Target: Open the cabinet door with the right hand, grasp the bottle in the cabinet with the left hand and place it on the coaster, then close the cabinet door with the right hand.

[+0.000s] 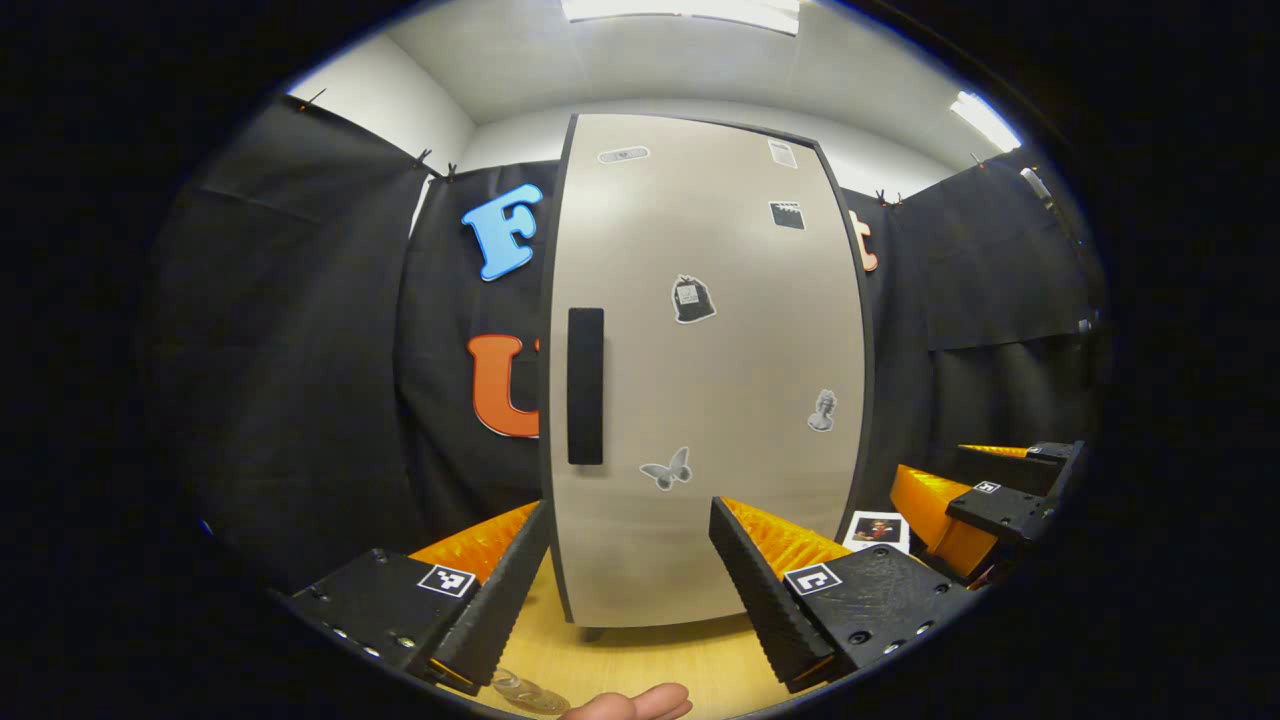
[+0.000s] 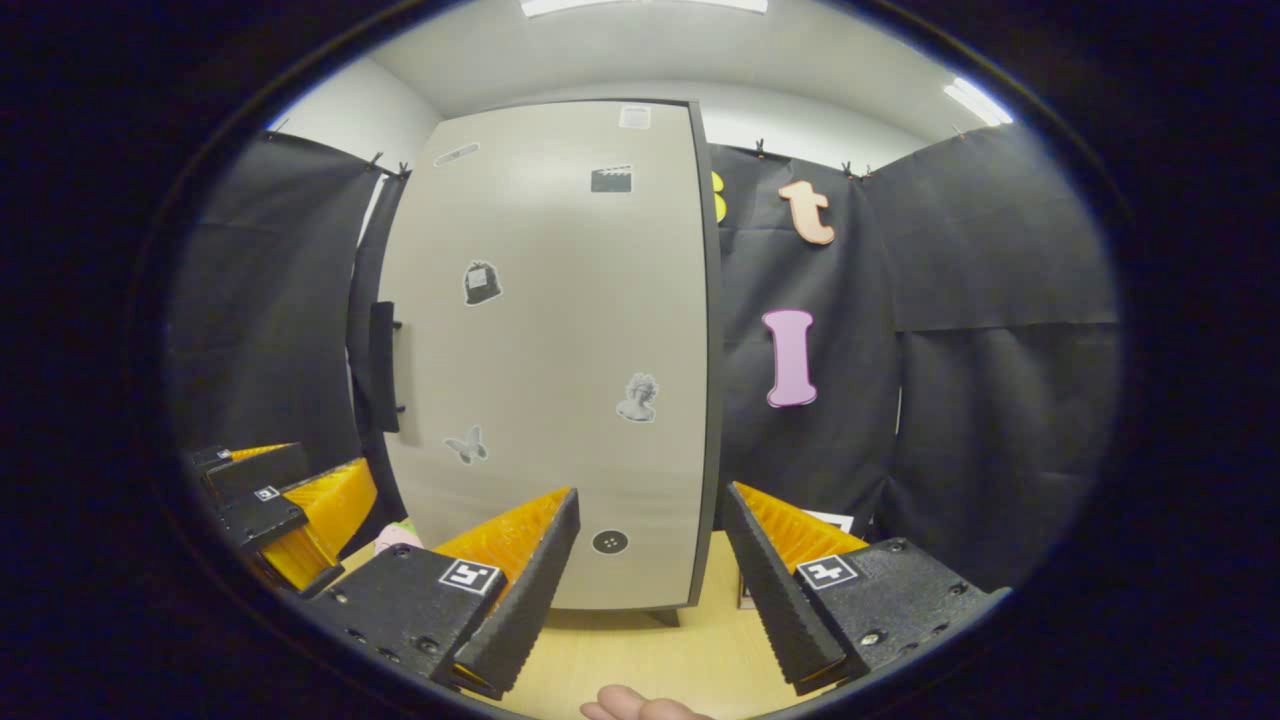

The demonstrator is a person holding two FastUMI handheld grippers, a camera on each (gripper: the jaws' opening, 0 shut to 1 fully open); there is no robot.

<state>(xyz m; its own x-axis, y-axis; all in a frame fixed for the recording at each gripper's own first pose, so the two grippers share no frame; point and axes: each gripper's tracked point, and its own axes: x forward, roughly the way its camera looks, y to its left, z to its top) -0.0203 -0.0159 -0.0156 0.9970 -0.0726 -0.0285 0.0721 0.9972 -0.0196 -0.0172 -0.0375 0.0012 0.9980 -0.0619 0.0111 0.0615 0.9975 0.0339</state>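
Note:
A tall beige cabinet [image 1: 710,380] stands on the wooden table, its door shut and hiding the inside. Its black vertical handle [image 1: 585,385] sits on the door's left edge, also seen side-on as the handle [image 2: 383,365]. My left gripper [image 1: 628,505] is open just in front of the door's lower part, holding nothing. My right gripper [image 2: 650,490] is open before the door's lower right corner, also holding nothing. A round clear disc, possibly the coaster [image 1: 525,692], lies on the table under the left gripper.
The right gripper [image 1: 930,460] shows to the right of the cabinet, the left gripper [image 2: 320,465] to its left. A small photo card [image 1: 878,530] lies on the table [image 1: 640,660] by the cabinet's right foot. Black cloth closes the booth. A fingertip [image 1: 630,705] shows at the bottom.

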